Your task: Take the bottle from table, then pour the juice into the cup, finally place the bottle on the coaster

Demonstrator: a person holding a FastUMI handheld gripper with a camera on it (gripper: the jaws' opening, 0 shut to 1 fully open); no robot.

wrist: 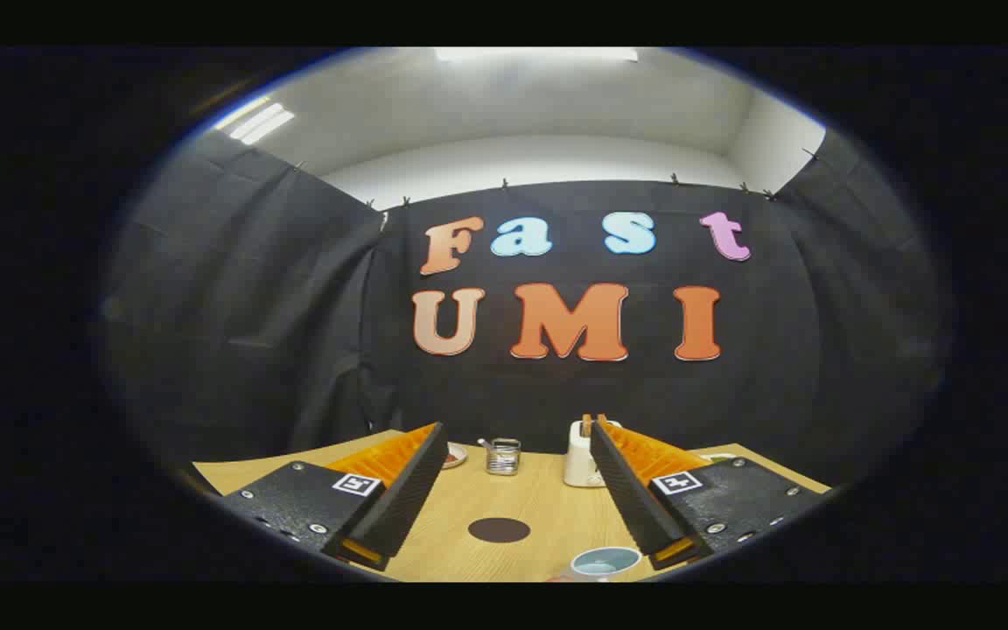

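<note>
Table: coaster between open hand-held gripper fingers.

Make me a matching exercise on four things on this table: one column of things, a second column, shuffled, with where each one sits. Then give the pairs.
Things
1. dark round coaster
2. pale blue cup
3. white toaster
4. small glass jar

Places
A. far side of the table, just left of the right finger's tip
B. between the open fingers of the gripper, mid-table
C. nearest the camera, by the right finger's base
D. far side, in the middle of the gap between the fingertips

Pairs: 1-B, 2-C, 3-A, 4-D
</note>
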